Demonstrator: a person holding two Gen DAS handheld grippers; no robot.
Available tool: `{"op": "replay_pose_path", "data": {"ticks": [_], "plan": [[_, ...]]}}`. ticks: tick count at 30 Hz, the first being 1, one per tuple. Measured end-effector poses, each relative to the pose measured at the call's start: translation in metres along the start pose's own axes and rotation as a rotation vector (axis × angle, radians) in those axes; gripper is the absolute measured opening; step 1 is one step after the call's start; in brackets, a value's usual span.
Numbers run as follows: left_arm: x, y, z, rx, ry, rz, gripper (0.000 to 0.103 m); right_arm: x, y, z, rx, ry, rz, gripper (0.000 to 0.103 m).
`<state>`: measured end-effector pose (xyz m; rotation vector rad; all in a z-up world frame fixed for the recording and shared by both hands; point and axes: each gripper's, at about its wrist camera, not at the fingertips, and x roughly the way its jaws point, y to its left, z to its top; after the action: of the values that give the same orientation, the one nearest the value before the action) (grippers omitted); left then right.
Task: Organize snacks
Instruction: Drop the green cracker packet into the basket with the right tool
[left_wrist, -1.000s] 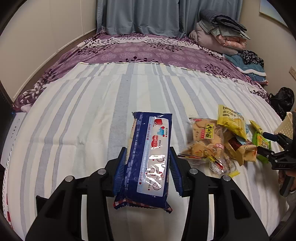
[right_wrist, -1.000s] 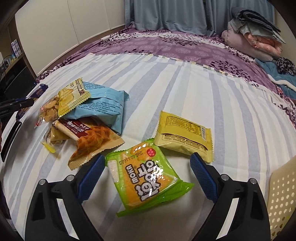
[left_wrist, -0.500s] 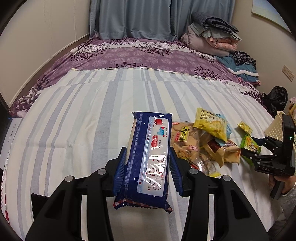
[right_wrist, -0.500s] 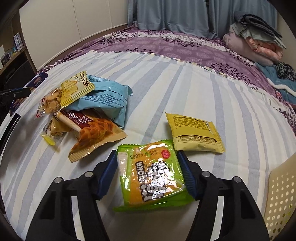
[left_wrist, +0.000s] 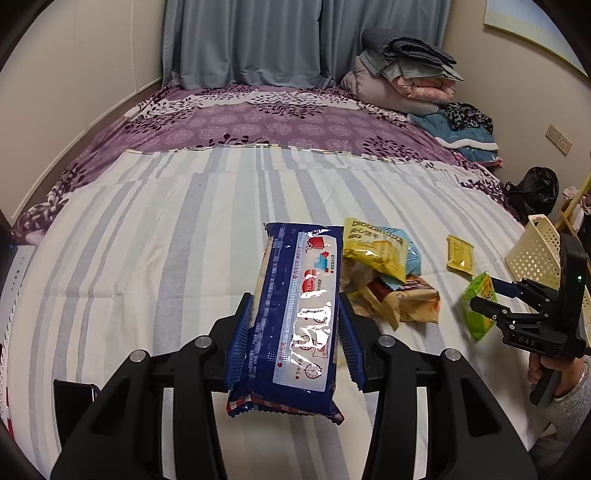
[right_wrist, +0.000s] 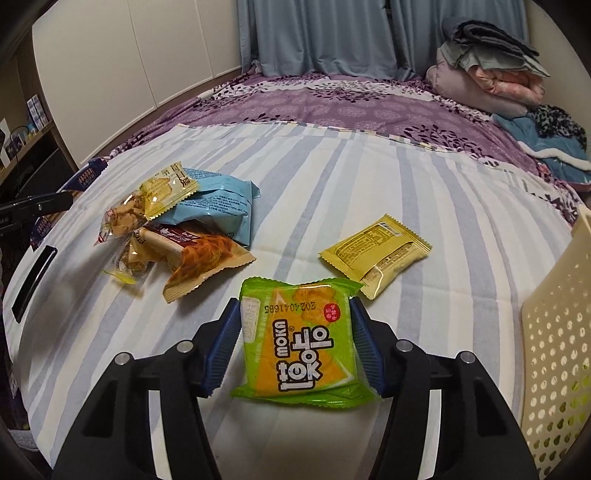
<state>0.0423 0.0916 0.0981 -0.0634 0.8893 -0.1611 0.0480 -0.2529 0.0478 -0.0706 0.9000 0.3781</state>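
Note:
My left gripper (left_wrist: 295, 308) is shut on a long dark-blue biscuit pack (left_wrist: 301, 332), which hangs lengthwise above the striped bed cover. The jaws of my right gripper (right_wrist: 294, 308) are closing, and their blue pads press both sides of a green and orange snack packet (right_wrist: 299, 350) that is raised off the cover. In the left wrist view that green packet (left_wrist: 478, 308) hangs at the right, in front of the cream basket (left_wrist: 535, 251). A pile of snack bags (right_wrist: 184, 229) lies to the left, and a yellow packet (right_wrist: 376, 251) lies just beyond the green one.
The perforated cream basket (right_wrist: 554, 332) stands at the bed's right edge. Folded blankets (left_wrist: 402, 74) and clothes are stacked at the far right corner on a purple cover (left_wrist: 258, 122). Shelves (right_wrist: 22, 140) stand left of the bed. A sleeve and hand (left_wrist: 561, 373) hold the right gripper.
The right jaws went from wide open around the green packet to pressing on it, and the packet lifted off the cover. The left gripper rose and moved toward the pile, still holding the blue pack.

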Motion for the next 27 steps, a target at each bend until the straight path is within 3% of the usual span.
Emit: {"op": "replay_pose_path", "data": {"ticks": [15, 27], "plan": [[-0.032, -0.040, 0.008, 0.081, -0.058, -0.030, 0.046, -0.061, -0.017, -0.001, 0.098, -0.154, 0.024, 0.059], [-0.045, -0.091, 0.016, 0.172, -0.083, -0.072, 0.046, -0.136, -0.056, -0.013, 0.199, -0.316, -0.028, 0.059]]}}
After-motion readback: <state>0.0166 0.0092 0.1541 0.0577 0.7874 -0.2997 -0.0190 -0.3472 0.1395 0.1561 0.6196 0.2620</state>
